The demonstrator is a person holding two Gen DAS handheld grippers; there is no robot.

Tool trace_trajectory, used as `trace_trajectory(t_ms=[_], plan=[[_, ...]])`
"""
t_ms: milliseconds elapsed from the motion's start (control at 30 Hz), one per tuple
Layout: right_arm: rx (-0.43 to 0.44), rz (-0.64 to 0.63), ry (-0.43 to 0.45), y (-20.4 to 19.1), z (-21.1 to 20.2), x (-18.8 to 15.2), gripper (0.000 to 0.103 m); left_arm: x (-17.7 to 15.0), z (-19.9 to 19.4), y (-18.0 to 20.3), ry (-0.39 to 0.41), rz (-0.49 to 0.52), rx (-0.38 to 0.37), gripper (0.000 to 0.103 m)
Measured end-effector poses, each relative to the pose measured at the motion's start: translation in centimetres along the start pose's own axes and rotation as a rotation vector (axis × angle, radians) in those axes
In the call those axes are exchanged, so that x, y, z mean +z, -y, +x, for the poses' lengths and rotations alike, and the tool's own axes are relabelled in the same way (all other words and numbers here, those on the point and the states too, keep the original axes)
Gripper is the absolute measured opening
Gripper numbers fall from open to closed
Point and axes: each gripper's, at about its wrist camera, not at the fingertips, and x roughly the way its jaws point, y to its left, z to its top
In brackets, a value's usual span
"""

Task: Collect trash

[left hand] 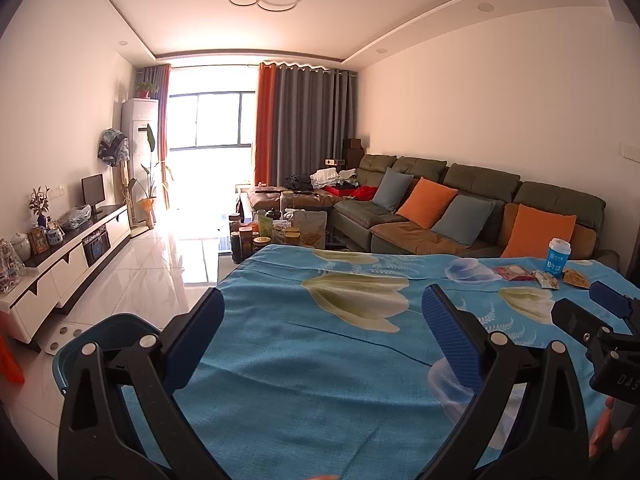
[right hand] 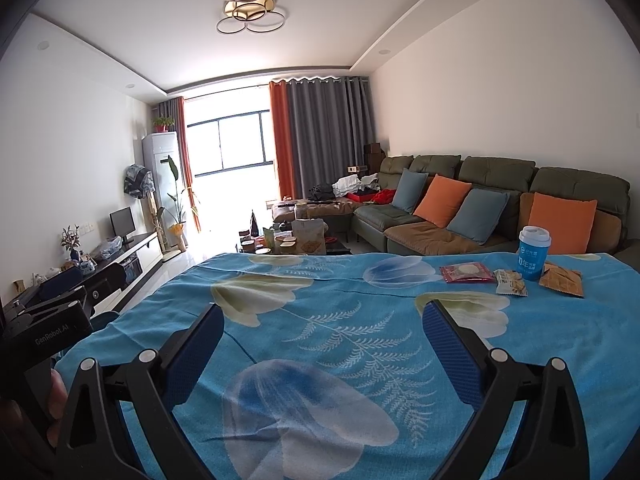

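Trash lies at the far right of a table under a blue floral cloth (right hand: 320, 320): a blue paper cup (right hand: 534, 252) standing upright, a red wrapper (right hand: 466, 272), a white-yellow wrapper (right hand: 511, 282) and an orange wrapper (right hand: 562, 280). The left wrist view shows the same cup (left hand: 558, 254) and wrappers (left hand: 514, 272) further off. My right gripper (right hand: 324, 320) hovers open over the cloth, well short of the trash. My left gripper (left hand: 324, 312) is also open and holds nothing. A blue bin (left hand: 92, 336) stands below the table's left edge.
A green sofa (right hand: 500, 176) with orange and blue cushions runs along the right wall. Beyond the table, a coffee table (left hand: 276, 232) is crowded with jars and packets. A white TV cabinet (left hand: 68, 256) lines the left wall. A hand shows behind each gripper.
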Motion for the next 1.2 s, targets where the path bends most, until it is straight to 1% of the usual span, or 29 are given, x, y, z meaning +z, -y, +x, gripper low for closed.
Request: trace_trajectory(t_ms=[1200], plan=[[0.001, 0.002, 0.016, -0.04, -0.08, 0.23, 0.096, 0.01, 0.47, 0.01, 0.012, 0.003, 0.019, 0.097]])
